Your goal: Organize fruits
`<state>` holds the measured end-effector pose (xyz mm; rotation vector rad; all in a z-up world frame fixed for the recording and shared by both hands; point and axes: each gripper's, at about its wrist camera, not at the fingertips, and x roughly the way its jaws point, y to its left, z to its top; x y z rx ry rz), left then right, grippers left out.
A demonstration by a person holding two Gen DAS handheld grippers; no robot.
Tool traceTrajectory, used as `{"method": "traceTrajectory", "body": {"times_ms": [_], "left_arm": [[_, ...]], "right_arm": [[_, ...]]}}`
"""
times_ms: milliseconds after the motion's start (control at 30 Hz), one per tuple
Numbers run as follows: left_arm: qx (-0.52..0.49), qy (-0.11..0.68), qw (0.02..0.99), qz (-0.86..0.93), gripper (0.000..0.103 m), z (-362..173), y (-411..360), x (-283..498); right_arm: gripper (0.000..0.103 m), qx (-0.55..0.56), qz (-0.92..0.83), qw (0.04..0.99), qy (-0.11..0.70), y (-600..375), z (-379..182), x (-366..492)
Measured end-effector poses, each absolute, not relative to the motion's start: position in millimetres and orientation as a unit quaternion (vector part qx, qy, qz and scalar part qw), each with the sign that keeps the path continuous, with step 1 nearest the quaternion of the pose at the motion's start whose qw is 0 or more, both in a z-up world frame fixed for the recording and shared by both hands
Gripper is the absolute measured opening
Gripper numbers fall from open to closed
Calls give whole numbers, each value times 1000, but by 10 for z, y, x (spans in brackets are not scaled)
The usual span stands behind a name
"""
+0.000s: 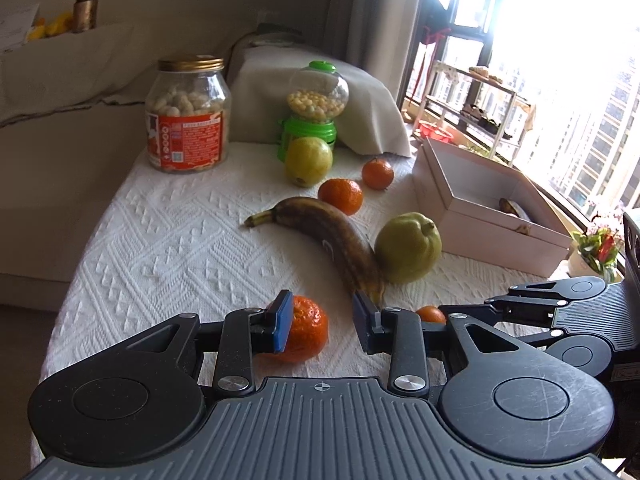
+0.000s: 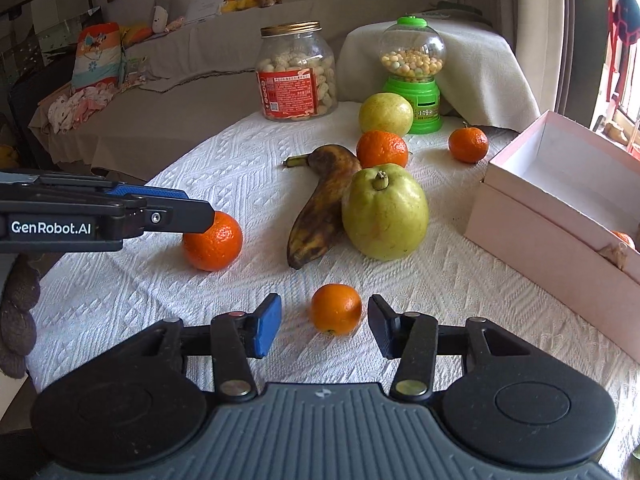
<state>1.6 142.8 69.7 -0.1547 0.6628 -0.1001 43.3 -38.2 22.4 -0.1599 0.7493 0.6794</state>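
Both grippers sit low over the white quilted tablecloth [image 2: 192, 168], jaws spread wide and gripping nothing. Furthest left, the left gripper [image 1: 322, 322] has a large mandarin [image 1: 306, 334] against its left blue pad [image 1: 282, 322], with the other pad standing clear of it; from the right wrist camera that same fruit [image 2: 214, 242] sits just beyond the tip of the left gripper's fingers [image 2: 180, 216]. Next along, the right gripper [image 2: 324, 326] brackets a small mandarin [image 2: 336, 309], which rests on the cloth between the pads with a gap on each side.

Behind these, a browned banana [image 2: 322, 210] lies at a slant, its lower end touching a green pear-shaped fruit [image 2: 384, 214]. Further back stand a glass jar of snacks with a gold lid [image 2: 296, 72], a yellow-green round fruit [image 2: 385, 114] and a green candy dispenser [image 2: 414, 80], the round fruit just in front of the dispenser. Two more mandarins lie on the cloth here: one [image 2: 382, 149] close beside the banana's stem end, the other [image 2: 468, 144] apart, toward the box.

At the far right a pale pink box [image 2: 532, 216] stands open at the table's edge near the window. Inside it the left wrist camera shows another dark banana [image 1: 514, 208], and the right wrist camera catches a sliver of something orange [image 2: 624, 238] against the near wall.
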Motion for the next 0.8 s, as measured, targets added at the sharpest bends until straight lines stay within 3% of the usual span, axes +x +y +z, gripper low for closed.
{"method": "traceTrajectory", "body": {"times_ms": [33,67,633,700,767,800], "left_arm": [[-74,326,941,-52,36,692,1412,17],[-71,327,941,-56,36,687,1391,16],[14,297,948,-109,37,817,643,617],[24,307,945,-108,37,777,572,689],[34,312,944,-102,39,746,527,726],[41,310,945,-100,41,735,508,738]], "right_arm": [[29,-79,321,873,359,-375,212,437],[28,-81,314,874,361,-379,201,444],[29,-55,155,922,351,-1340,128,548],[46,-46,148,922,354,-1373,92,551],[72,-43,132,927,349,-1398,51,545],[74,-41,128,928,348,-1403,31,548]]}}
